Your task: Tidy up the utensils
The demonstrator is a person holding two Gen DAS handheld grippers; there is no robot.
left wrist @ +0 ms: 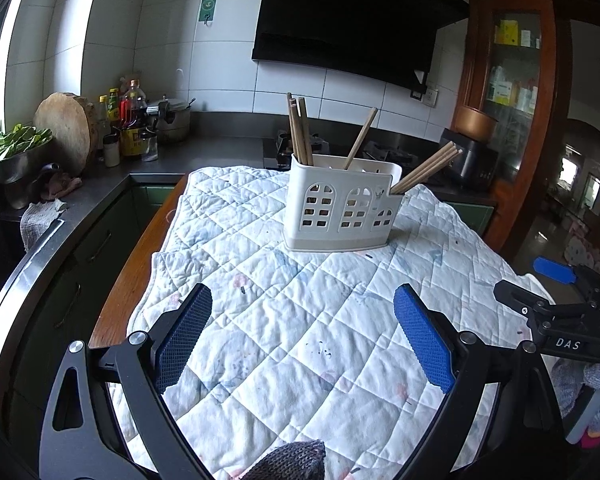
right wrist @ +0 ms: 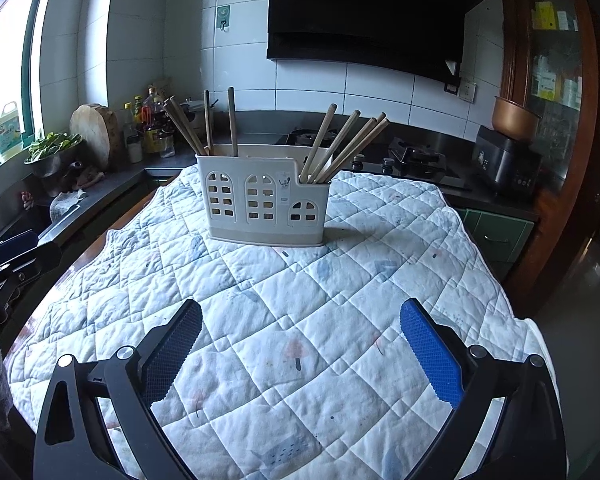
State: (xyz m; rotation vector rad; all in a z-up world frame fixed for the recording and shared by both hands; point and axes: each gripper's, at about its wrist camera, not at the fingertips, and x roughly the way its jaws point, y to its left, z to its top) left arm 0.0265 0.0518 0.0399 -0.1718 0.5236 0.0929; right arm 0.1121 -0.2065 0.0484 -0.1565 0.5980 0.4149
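Standing upright on the quilt (right wrist: 340,288), the holder (right wrist: 264,200) sits toward the far end of the wooden counter (left wrist: 140,248), a cream plastic caddy with arched window cut-outs in its front wall. Wooden chopsticks (right wrist: 342,146) fill it in clusters: in the right wrist view a fan of them leans rightward out of the lower right compartment, while others rise from the taller left part, some tilted left and two nearly straight up. In the left wrist view the same holder (left wrist: 340,208) shows one bunch upright at its left corner, a single stick slanting from the middle, and a bunch of chopsticks (left wrist: 428,168) slanting out low at the right. The left gripper (left wrist: 302,336) hovers over the near part of the quilt, its blue-padded fingers (left wrist: 420,340) spread wide with nothing between them. The right gripper (right wrist: 300,352) hangs likewise above the cloth, its fingers (right wrist: 432,352) wide apart and empty, well short of the holder. Each gripper shows at the edge of the other's view. Behind the counter runs a dark worktop with a round chopping board (left wrist: 64,128), bottles (left wrist: 128,116), a bowl of greens (left wrist: 16,152) and a stove (right wrist: 412,160) beneath a black hood (right wrist: 376,16).
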